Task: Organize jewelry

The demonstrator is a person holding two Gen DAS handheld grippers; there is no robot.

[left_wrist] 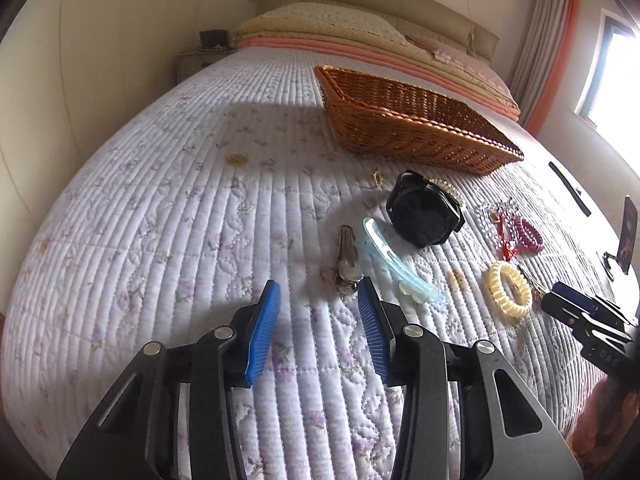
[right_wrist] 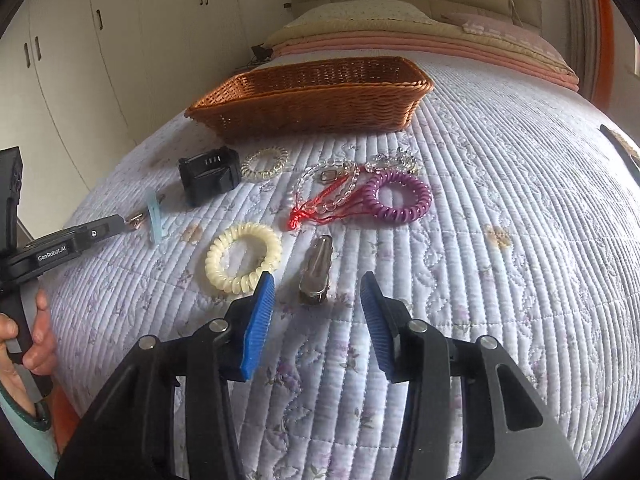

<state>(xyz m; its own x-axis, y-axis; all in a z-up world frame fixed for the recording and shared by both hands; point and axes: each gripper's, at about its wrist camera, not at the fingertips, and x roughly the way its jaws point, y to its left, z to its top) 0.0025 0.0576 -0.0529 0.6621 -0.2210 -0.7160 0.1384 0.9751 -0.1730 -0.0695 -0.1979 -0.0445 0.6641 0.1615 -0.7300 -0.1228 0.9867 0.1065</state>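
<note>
A brown wicker basket (left_wrist: 400, 132) (right_wrist: 312, 104) stands on the quilted bed, behind scattered accessories. My left gripper (left_wrist: 318, 284) is open. A brown hair clip (left_wrist: 347, 260) lies just beyond its right fingertip, beside a pale blue clip (left_wrist: 400, 264). My right gripper (right_wrist: 317, 278) is open too. The near end of a metallic hair clip (right_wrist: 316, 268) lies on the quilt between its fingertips, untouched by the pads. A cream spiral hair tie (right_wrist: 244, 258) lies left of it. Farther off are a purple spiral tie (right_wrist: 400, 196), a clear bead bracelet with red tassel (right_wrist: 320, 196) and a black box (right_wrist: 208, 176).
Pillows and folded blankets (left_wrist: 360, 36) are stacked at the headboard. White wardrobe doors (right_wrist: 100, 40) line the left wall. A phone on a stand (left_wrist: 628, 236) and a black strip (left_wrist: 568, 192) lie at the bed's right edge. A person's hand (right_wrist: 36, 328) holds the left gripper's handle.
</note>
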